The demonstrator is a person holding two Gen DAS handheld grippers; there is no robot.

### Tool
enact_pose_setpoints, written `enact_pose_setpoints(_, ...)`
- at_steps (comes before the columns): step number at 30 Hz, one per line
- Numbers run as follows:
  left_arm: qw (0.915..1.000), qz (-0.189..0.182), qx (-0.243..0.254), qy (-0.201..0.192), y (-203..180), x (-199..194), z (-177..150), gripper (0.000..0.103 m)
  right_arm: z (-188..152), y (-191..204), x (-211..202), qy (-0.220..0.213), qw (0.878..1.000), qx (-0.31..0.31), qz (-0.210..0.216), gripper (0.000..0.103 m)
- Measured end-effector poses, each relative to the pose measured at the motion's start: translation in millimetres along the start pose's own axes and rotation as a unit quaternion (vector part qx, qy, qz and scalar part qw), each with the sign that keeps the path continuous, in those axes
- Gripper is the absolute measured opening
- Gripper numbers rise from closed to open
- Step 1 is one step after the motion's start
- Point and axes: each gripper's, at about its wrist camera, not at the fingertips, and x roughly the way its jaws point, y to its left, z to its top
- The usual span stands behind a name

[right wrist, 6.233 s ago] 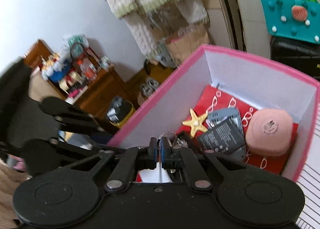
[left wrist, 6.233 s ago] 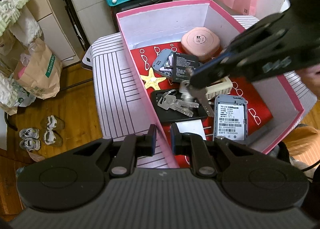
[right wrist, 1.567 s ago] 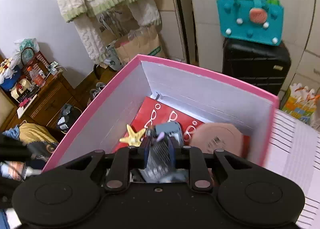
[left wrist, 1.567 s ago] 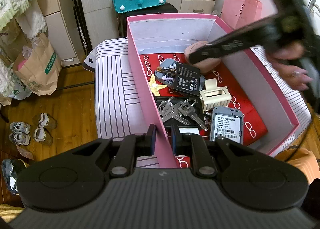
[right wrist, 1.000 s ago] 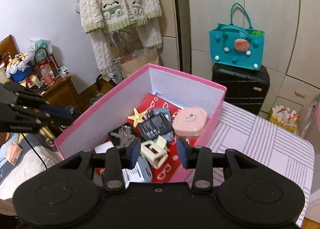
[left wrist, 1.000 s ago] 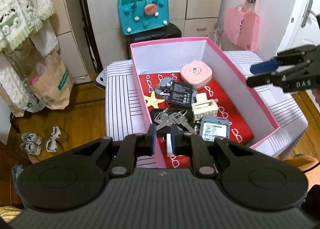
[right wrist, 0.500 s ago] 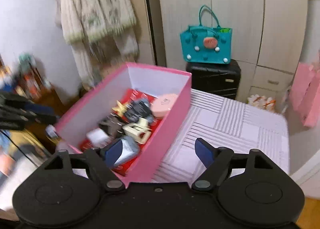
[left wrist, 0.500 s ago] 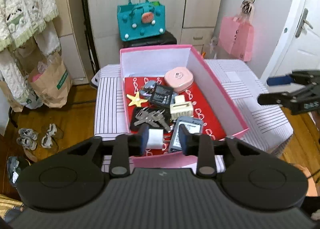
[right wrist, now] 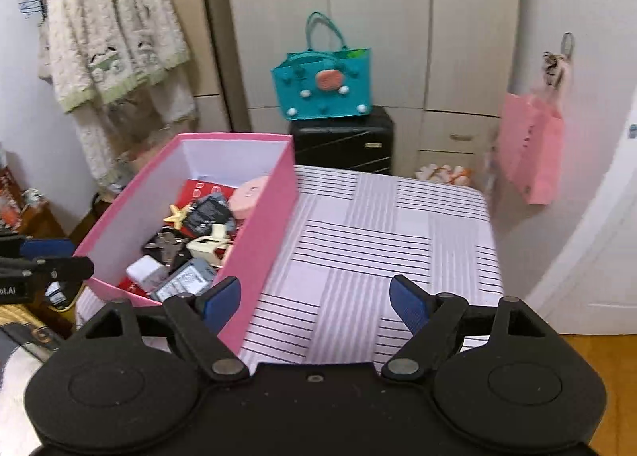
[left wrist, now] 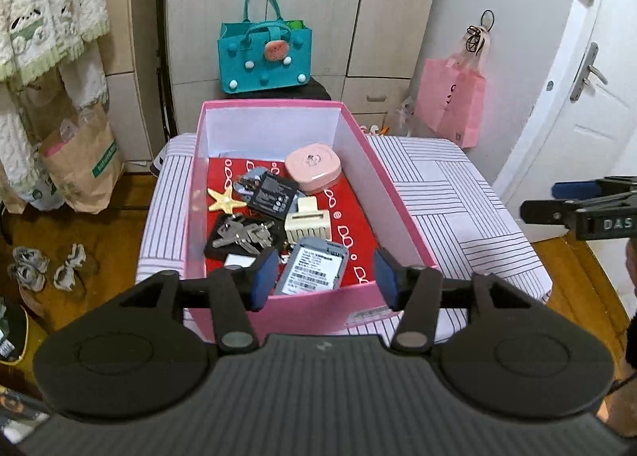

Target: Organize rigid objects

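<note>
A pink box stands on a striped table. In it lie a pink round case, a yellow starfish, a black battery card, a cream hair clip, keys, a white charger and a grey device with a barcode label. My left gripper is open and empty, held back from the box's near wall. My right gripper is open and empty, above the table's near edge, right of the box.
A teal handbag sits on a black suitcase behind the table, in front of wardrobes. A pink bag hangs at the right near a white door. A paper bag and shoes are on the floor at left.
Both grippers have pulled back and up from the box and opened wide. The right gripper let go of the grey device, which now lies in the box's near end.
</note>
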Motion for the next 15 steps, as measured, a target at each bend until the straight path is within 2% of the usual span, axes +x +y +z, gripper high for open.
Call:
enact_pose_setpoints(7, 0.9992, 0.036, -0.008, -0.013, -14.1, 14.8, -17.0, 0.07, -26.1, -5.1, -16.5, -0.025, 0.999, 0.024, -0.001, 0.086)
enact_pose_setpoints(12, 0.9964, 0.073, -0.006, -0.044, -24.2, 14.2, -23.5, 0.099, -43.1, 9.7, -26.7, -0.059, 0.997, 0.023, -0.037, 0.086)
enact_pose_setpoints(15, 0.9938, 0.099, -0.013, -0.049, -29.6, 13.7, -27.1, 0.103, -47.9, 14.0, -31.1, -0.071, 0.996, 0.027, -0.053, 0.097)
